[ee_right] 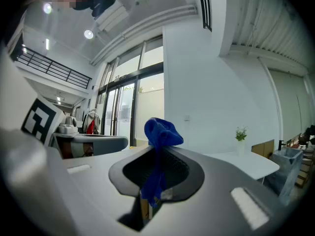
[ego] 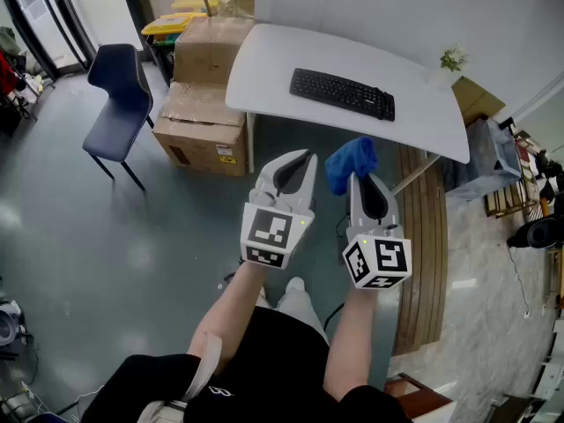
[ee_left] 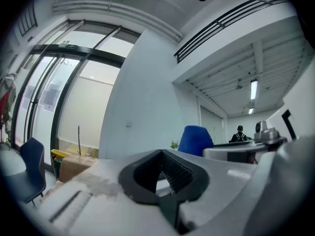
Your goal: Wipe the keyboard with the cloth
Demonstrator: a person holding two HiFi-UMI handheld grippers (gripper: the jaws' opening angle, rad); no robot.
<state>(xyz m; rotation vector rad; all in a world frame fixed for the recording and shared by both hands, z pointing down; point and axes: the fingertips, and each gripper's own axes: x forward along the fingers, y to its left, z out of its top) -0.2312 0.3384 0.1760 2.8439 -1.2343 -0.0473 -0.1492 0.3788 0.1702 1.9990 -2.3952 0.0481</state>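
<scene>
Right gripper [ego: 359, 183] pinched shut on blue cloth [ego: 351, 161], well short of keyboard [ego: 343, 93]. Left gripper [ego: 295, 161] equally short of keyboard, jaws together, empty. Risk: bunched cloth could snag on keys and slip free.

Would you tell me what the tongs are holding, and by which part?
Right tongs pinch the crumpled blue cloth by one bunched end; left tongs hold nothing.

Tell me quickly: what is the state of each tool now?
Left tool: shut, holding nothing.
Right tool: shut on the cloth.
</scene>
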